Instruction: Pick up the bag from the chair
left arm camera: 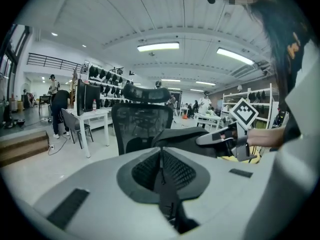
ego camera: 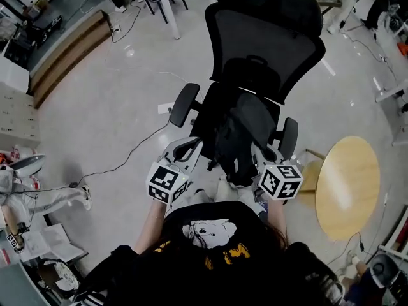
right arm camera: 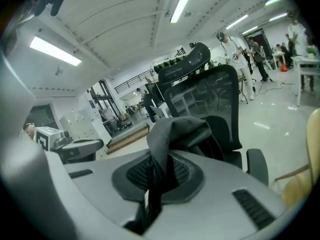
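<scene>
A dark grey bag (ego camera: 239, 139) lies bunched on the seat of a black mesh office chair (ego camera: 264, 40). My right gripper (ego camera: 262, 153) sits at the bag's right side. In the right gripper view this gripper (right arm camera: 159, 160) is shut on a fold of the bag (right arm camera: 175, 129), which rises out of the jaws. My left gripper (ego camera: 185, 148) is at the seat's left front corner, beside the armrest (ego camera: 185, 104). In the left gripper view its jaws (left arm camera: 161, 153) meet in a thin line with no fabric seen between them. The bag (left arm camera: 182, 140) lies beyond them.
A round wooden table (ego camera: 347, 183) stands close to the chair's right. A cable (ego camera: 127, 155) trails over the floor at the left. Wooden steps (ego camera: 64, 56) lie at the far left, with white desks and chairs behind. The person stands right at the seat's front edge.
</scene>
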A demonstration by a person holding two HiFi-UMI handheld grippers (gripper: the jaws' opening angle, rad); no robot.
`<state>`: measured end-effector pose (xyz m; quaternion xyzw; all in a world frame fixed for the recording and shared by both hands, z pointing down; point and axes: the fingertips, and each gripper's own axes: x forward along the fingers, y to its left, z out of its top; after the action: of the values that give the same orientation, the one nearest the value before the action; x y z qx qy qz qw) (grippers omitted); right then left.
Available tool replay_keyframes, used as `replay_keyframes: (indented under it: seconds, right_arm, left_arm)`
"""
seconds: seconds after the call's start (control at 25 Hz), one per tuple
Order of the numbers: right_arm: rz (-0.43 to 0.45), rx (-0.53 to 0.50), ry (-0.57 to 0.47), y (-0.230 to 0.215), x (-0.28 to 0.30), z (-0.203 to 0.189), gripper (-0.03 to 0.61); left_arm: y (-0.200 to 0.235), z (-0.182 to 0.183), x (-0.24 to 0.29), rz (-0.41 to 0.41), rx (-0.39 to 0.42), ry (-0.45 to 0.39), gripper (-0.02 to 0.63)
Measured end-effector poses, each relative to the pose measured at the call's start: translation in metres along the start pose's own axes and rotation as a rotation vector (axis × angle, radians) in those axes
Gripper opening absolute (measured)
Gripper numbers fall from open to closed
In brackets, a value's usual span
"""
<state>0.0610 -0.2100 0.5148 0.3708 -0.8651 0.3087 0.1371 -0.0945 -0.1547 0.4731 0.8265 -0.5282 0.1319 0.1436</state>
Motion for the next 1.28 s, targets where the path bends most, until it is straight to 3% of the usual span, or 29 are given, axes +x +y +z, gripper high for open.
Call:
replay_keyframes:
  seconds: [0.52,0.88,1.28]
  right_arm:
    - [-0.072,-0.028,-0.107,0.115,-0.057,-0.043,0.008]
    - [-0.098,-0.029,-0.108,0.157,-0.091,-0.073,0.008]
    - [-0.058,-0.056,-0.068,0.174,-0.112,-0.081,0.008]
  left_arm:
    - [-0.006,-0.058,-0.134,-0.066,-0.002,-0.033,0.021]
    - [-0.031,-0.068,-0.164,-0.154,0.002,-0.076,0.021]
    - [-0.051,-0.057,-0.180,-0.142,-0.006,-0.117,0.021]
